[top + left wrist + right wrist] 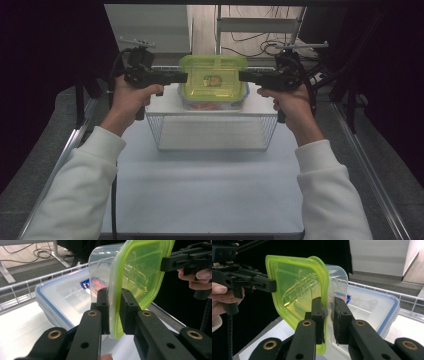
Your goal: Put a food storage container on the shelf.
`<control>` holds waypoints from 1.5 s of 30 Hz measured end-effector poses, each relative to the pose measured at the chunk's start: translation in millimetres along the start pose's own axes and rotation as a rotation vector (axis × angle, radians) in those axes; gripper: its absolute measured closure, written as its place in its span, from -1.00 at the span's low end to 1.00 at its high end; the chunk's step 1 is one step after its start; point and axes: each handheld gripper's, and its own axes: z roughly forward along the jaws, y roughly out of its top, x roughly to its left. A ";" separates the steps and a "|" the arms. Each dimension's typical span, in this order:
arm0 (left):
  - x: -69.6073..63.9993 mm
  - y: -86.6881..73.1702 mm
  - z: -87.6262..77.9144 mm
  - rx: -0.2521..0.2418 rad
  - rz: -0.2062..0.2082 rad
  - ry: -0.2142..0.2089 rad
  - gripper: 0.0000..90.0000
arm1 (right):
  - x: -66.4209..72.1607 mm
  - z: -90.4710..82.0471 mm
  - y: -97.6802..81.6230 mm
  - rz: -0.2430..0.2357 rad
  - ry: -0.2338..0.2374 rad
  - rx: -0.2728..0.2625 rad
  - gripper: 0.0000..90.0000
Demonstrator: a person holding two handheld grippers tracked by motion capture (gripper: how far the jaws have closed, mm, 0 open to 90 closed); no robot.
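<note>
My left gripper (182,77) and right gripper (243,76) clamp opposite rims of the green-lidded container (214,75), above a wire basket (212,133) on the white table (200,195).

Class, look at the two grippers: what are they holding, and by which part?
Both hold one clear container with a green lid: the left gripper clamps its left lid rim, the right gripper its right rim.

Open white tabletop (210,190) near the person, wire basket (212,131) and blue-rimmed box (243,100) blocking beneath green-lidded container (214,76)
</note>
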 end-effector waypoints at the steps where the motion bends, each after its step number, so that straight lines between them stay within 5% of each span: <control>1: 2.8 1.9 1.5 0.002 -0.010 -0.005 0.79 | -3.2 2.4 3.2 0.007 0.003 0.003 0.77; 6: 17.0 5.6 13.1 0.013 -0.061 -0.005 0.79 | -14.9 14.2 12.1 0.037 -0.010 0.025 0.77; 12: 24.9 6.7 23.1 0.026 -0.074 -0.019 0.78 | -28.4 22.8 14.0 0.082 -0.021 0.053 0.75; 23: 28.9 12.1 33.1 0.023 -0.150 -0.009 0.69 | -40.9 35.1 16.0 0.153 -0.048 0.015 0.68; 34: 34.1 7.2 39.6 0.034 -0.180 -0.021 0.57 | -49.4 43.4 12.5 0.183 -0.056 0.031 0.51; 40: 38.1 4.9 40.7 0.026 -0.207 -0.038 0.35 | -52.5 48.7 7.8 0.189 -0.057 0.044 0.39; 45: 38.1 5.5 44.3 0.013 -0.208 -0.030 -0.06 | -51.9 49.6 6.6 0.199 -0.057 0.042 0.25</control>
